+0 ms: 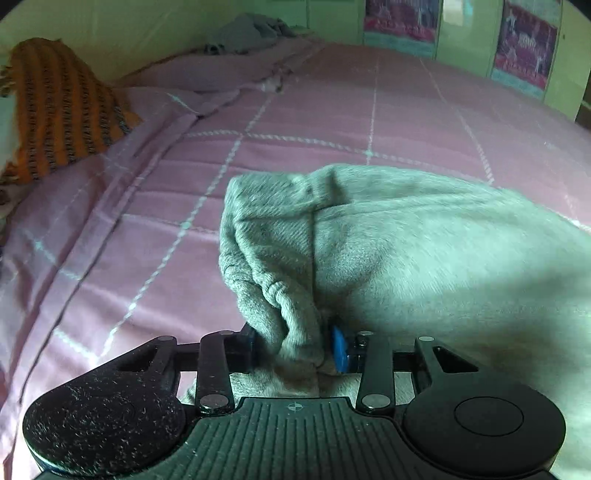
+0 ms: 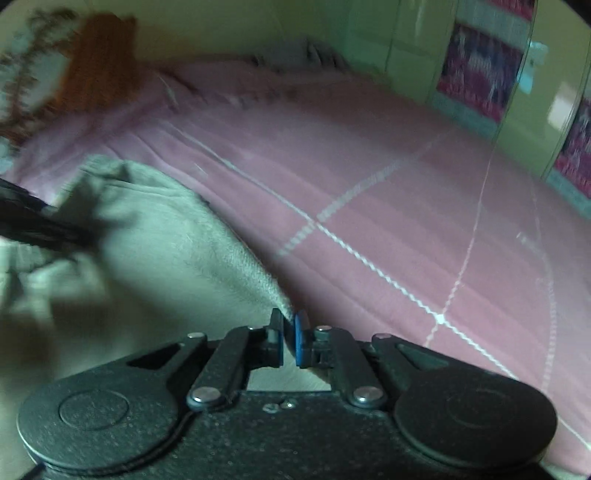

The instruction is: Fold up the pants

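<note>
Pants: grey sweatpants are lying bunched on the bed, at the near edge of the pink cover, between the two tongs.
Left tongs: the left tongs are clamping a thick gathered bundle of the pants' fabric; a blue pad is showing on one side of the bundle, the other pad is hidden behind cloth.
Right tongs: the right tongs are pinching a thin corner edge of the pants between the two blue pads, which are sitting almost together.
Cloth shape: the fabric is rising in a soft hump and draping away from each grip; a seam and a ribbed, elasticated edge are showing near the left tongs.
Bed: the bed is wearing a pink cover with thin white grid lines.
Far end: an orange striped cushion is leaning in the corner, and a grey heap of cloth is lying against the wall.
Wall side: pale green cupboard doors with patterned panels are standing alongside the bed.
</note>
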